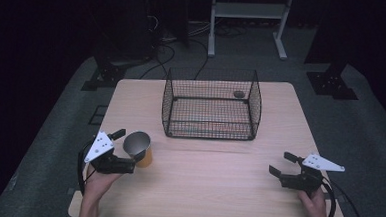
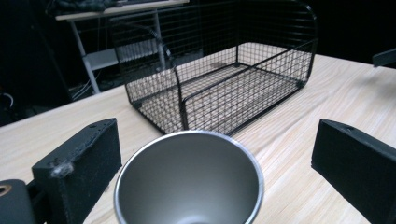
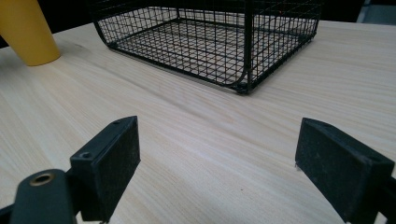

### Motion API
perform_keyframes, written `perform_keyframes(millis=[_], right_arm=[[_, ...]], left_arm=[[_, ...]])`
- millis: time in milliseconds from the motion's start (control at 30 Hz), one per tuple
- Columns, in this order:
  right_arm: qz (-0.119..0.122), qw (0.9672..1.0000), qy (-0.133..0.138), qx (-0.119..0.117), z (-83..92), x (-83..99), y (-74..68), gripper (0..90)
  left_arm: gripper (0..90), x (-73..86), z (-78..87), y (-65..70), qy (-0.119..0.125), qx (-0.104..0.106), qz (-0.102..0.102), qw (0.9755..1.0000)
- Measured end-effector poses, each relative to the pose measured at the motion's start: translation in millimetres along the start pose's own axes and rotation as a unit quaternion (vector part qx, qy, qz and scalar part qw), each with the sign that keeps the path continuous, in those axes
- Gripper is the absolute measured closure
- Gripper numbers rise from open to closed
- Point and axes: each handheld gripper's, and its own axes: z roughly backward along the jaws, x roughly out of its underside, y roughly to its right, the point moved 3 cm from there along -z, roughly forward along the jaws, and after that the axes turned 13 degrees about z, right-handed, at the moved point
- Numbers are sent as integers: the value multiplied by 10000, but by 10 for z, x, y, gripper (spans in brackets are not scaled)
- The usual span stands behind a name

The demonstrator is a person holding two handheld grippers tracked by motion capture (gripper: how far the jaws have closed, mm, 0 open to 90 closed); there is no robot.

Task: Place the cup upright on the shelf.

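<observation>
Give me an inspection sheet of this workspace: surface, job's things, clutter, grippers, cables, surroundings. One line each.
Surface: light wooden table, bare around the items.
Job's things: black wire basket at the far middle, upright, nothing in it; yellow cup with a metal inside, standing near the left front, apart from the basket.
Clutter: nothing seen.
Grippers: left gripper open, jaws either side of the cup, gaps showing in the left gripper view; right gripper open over bare wood.
Cables: one trails from each gripper; more lie on the floor beyond the table.
Surroundings: grey floor, white metal frame behind, dark stands at both sides.
</observation>
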Motion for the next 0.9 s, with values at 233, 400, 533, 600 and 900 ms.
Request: perform_keyframes(millis=[233, 400, 533, 600, 900], right_arm=[[3, 10000, -1, -2, 0, 0, 0, 129], [10, 10000, -3, 0, -1, -1, -2, 129], [7, 10000, -3, -1, -1, 0, -1, 129], [8, 10000, -4, -1, -1, -1, -2, 129], [21, 10000, -7, -2, -2, -1, -5, 129]], left_arm=[[10, 65, -15, -84, -86, -82, 118, 9999], [10, 128, -57, -133, -230, -137, 201, 9994], [10, 158, -84, -151, -301, -159, 236, 9991], [10, 172, -99, -159, -334, -168, 247, 9990], [10, 238, -186, -159, -542, -188, 212, 9981]])
